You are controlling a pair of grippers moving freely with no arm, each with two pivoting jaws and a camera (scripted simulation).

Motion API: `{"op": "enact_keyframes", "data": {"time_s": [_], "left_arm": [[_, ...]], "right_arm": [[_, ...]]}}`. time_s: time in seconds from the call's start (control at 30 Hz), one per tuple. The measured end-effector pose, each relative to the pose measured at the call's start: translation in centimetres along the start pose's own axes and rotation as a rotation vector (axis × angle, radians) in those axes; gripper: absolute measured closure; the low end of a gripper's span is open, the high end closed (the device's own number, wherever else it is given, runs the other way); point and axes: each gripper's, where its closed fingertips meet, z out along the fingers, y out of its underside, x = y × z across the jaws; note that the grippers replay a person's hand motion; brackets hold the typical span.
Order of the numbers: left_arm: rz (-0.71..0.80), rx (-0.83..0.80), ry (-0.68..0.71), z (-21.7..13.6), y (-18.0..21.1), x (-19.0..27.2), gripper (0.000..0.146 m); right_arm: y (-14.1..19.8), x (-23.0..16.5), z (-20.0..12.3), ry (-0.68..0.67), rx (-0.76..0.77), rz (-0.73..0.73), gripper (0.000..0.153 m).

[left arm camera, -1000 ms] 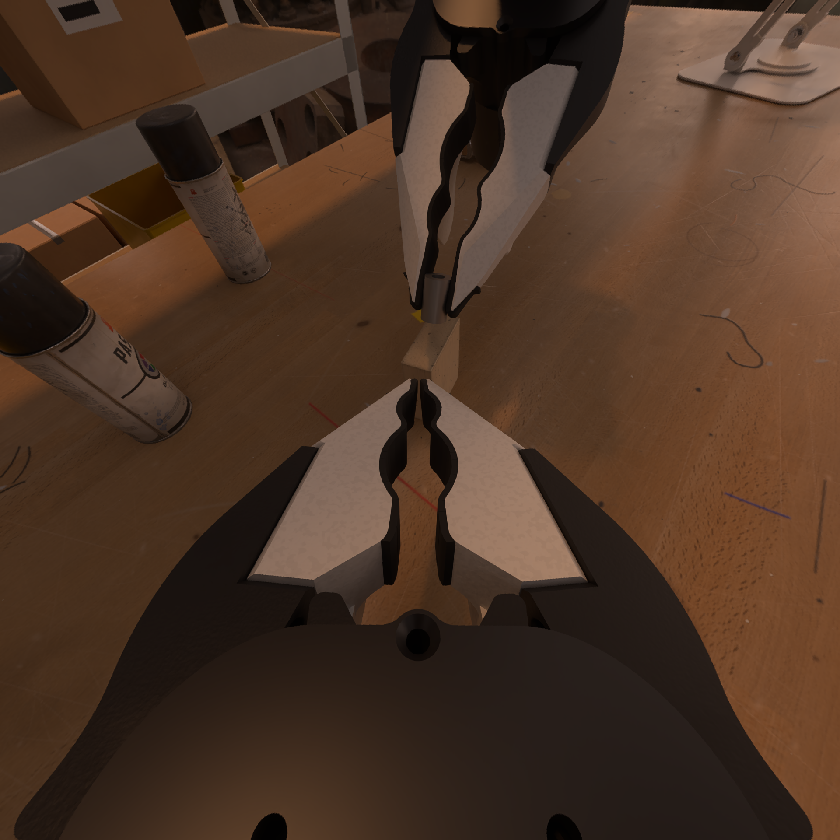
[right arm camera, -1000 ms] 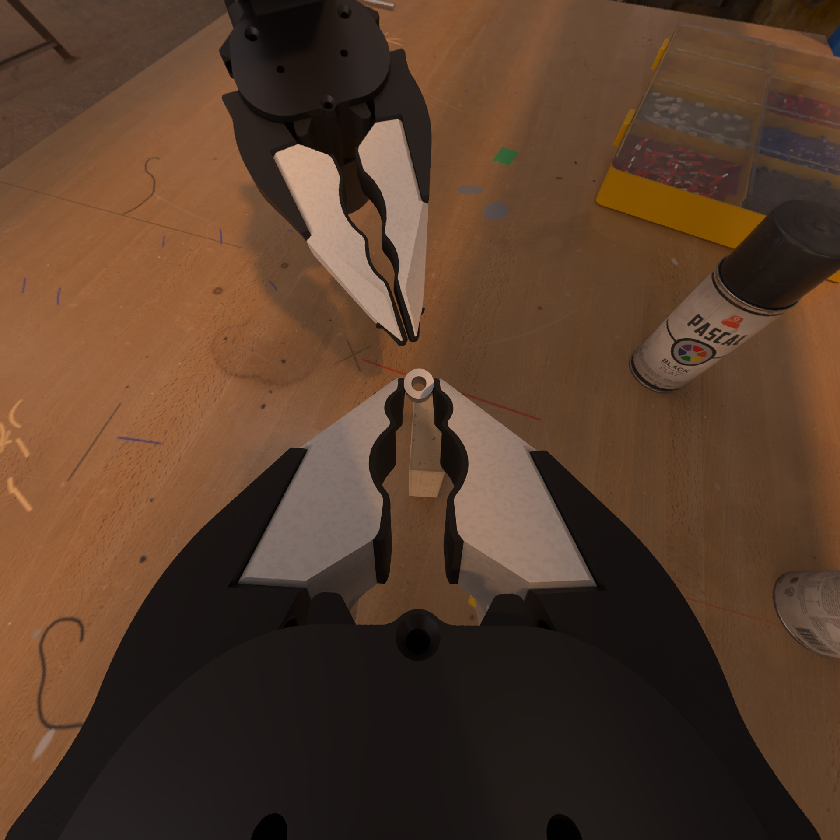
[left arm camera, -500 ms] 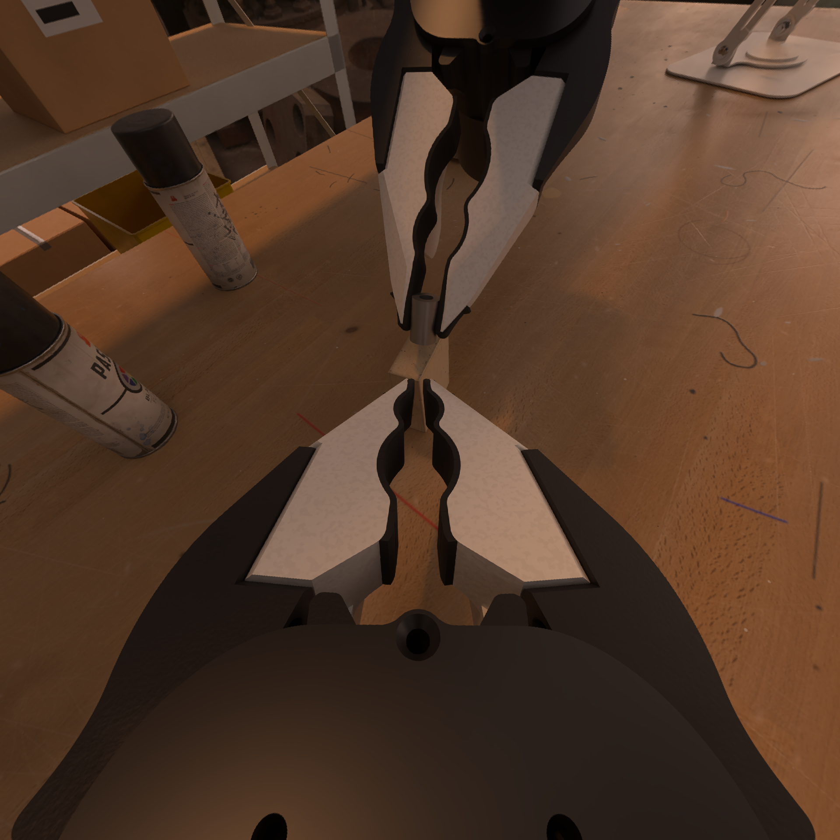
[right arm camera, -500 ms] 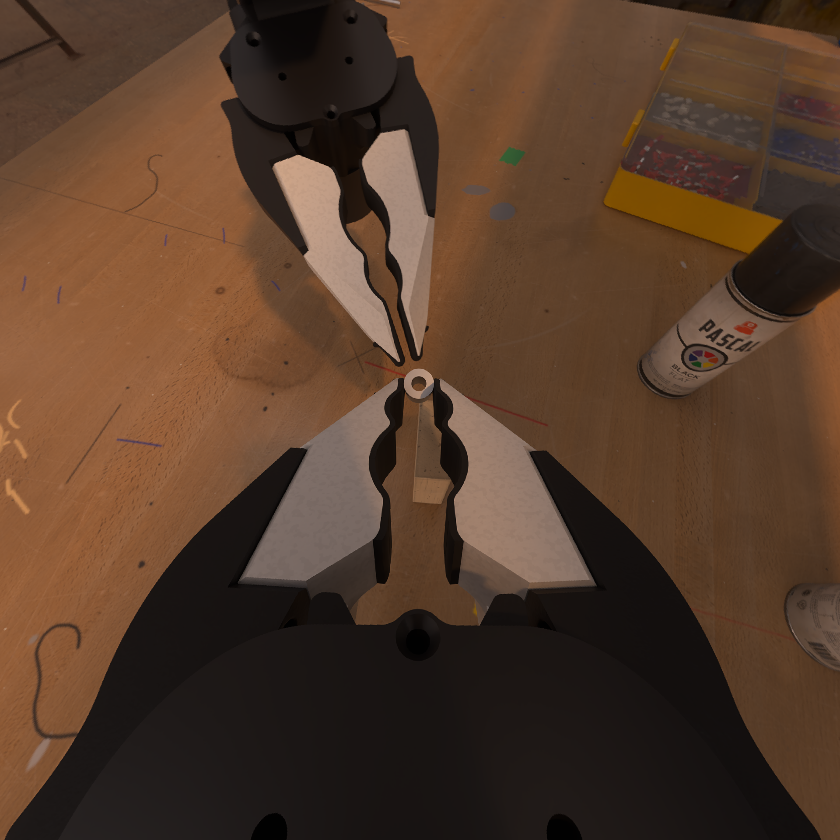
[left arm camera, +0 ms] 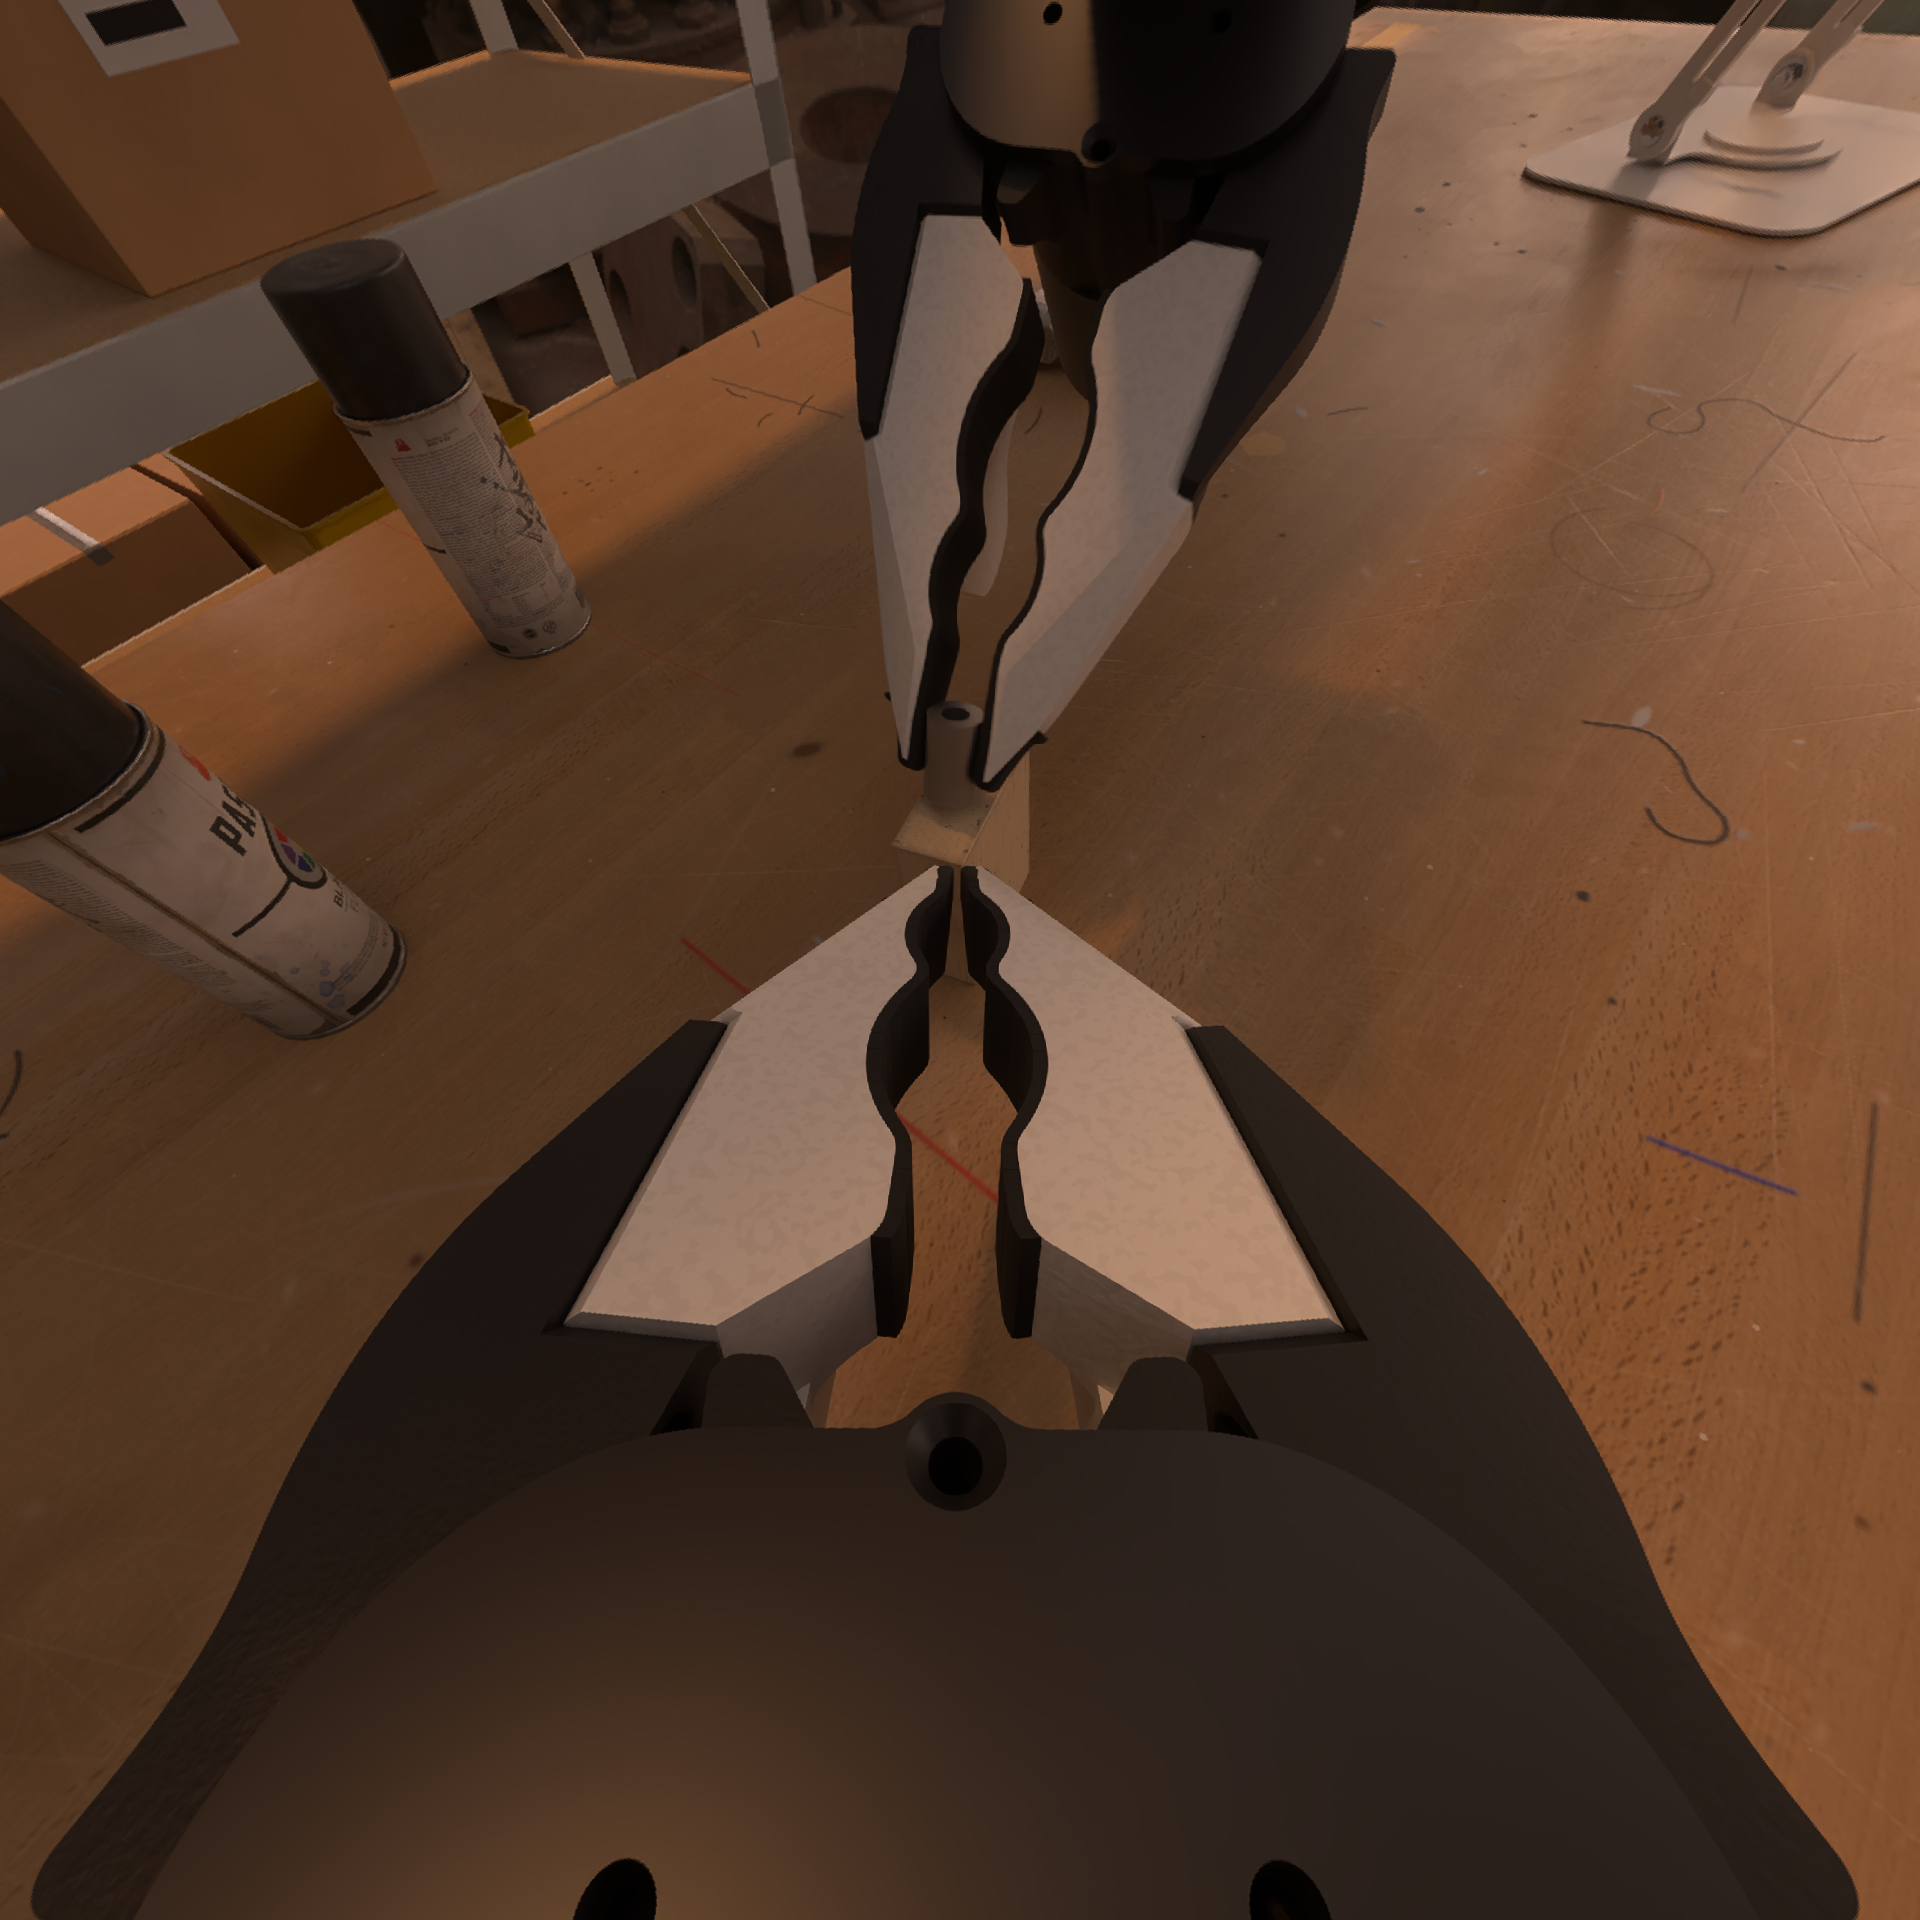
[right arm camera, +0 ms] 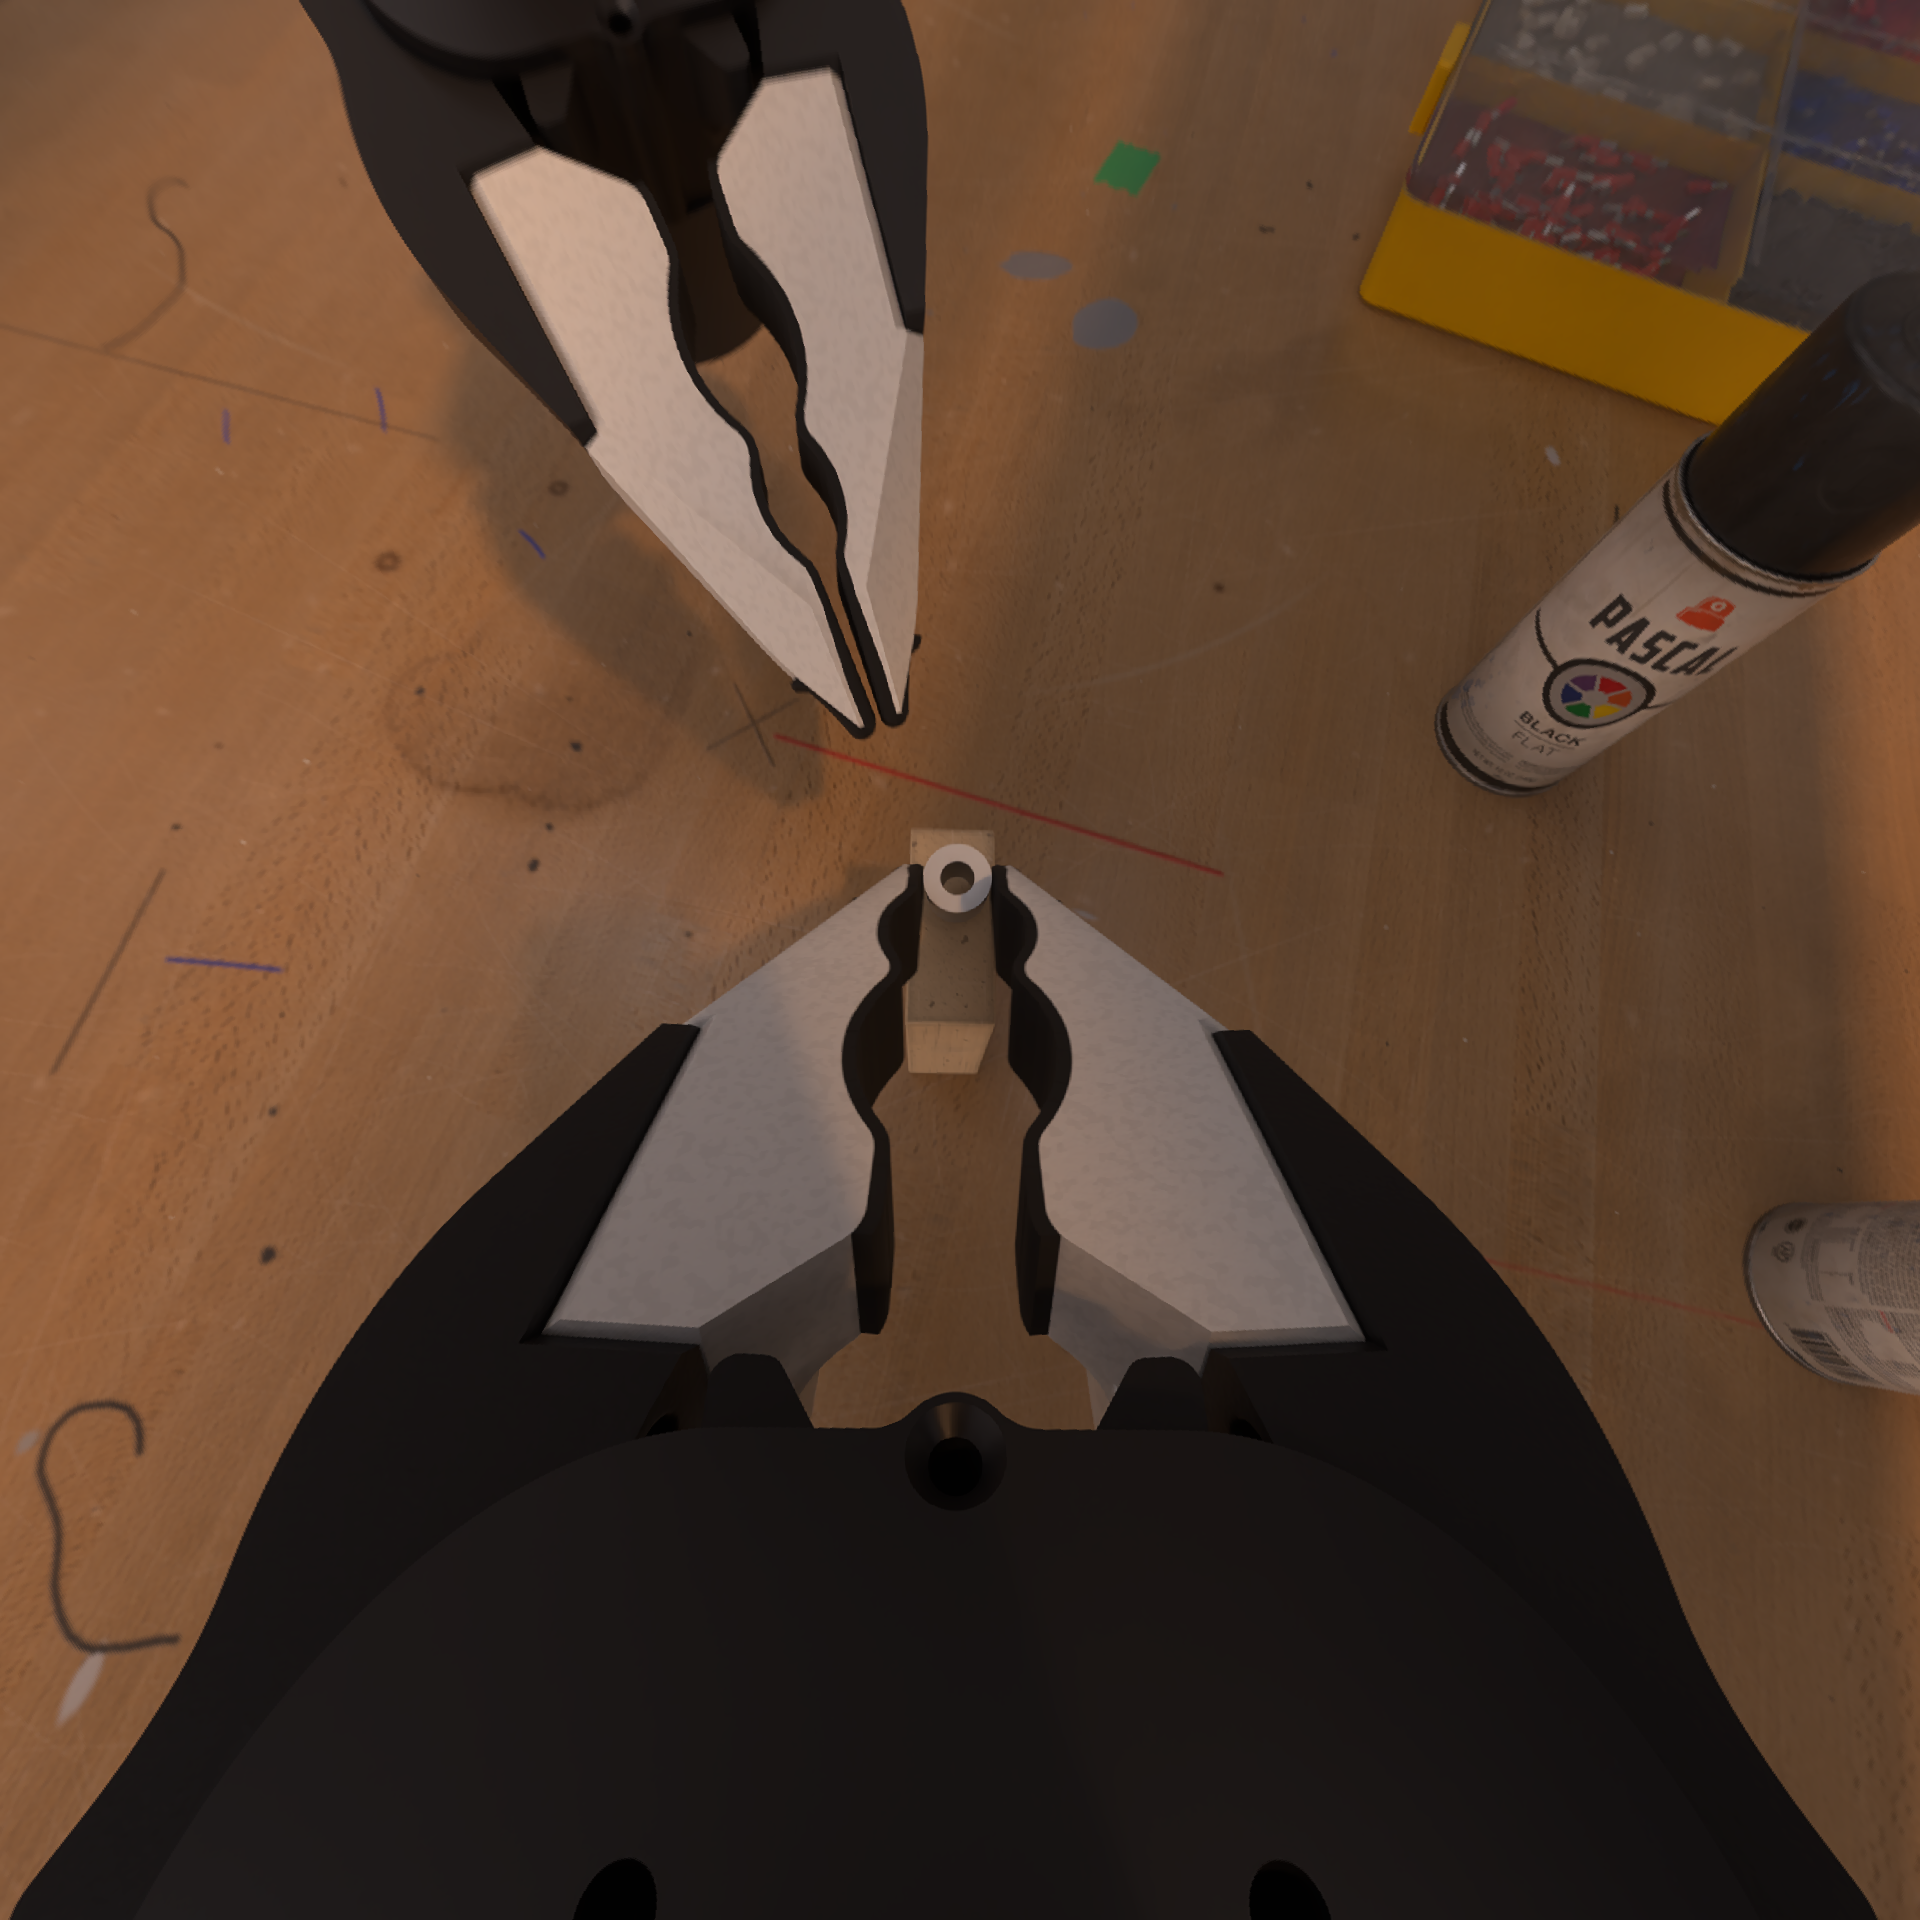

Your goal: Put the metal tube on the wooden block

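— One short metal tube (right arm camera: 957, 879), upright at centre frame in the right wrist view, pinched between the right gripper (right arm camera: 956, 883) tips — its bore faces the camera.

— Is it on the wooden block (right arm camera: 948, 1003) yet?

— Its lower end looks to meet the block's top near one end; in the left wrist view the tube (left arm camera: 953, 764) stands just above centre, block (left arm camera: 971, 831) beneath. I can't swear it's seated.

— How will it handle?

— Stiff, smooth, probably light and slippery; I'd hold it mid-wall, as now. Standing on end, it could topple on release.

— And the left gripper (left arm camera: 956, 883)?

— Jaws nearly closed, holding nothing, tips just short of the block. Spray cans (left arm camera: 457, 457) stand at the upper left.
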Motion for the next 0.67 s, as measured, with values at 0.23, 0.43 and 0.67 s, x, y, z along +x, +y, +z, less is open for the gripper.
{"op": "enact_keyframes", "data": {"time_s": [0.23,0.43,0.67], "left_arm": [[-0.003,0.012,-0.003,-0.1,-0.1,-0.1,0.145],[-0.030,0.055,-0.006,-0.5,-0.6,-0.5,0.146],[-0.048,0.120,-0.003,-1.1,-1.6,-0.6,0.146]], "right_arm": [[-1.2,0.8,-1.5,0.001,0.096,0.049,0.112],[-1.0,1.7,-2.3,0.013,0.119,0.092,0.105],[-1.2,0.6,-2.1,-0.089,0.144,0.132,0.085]]}}
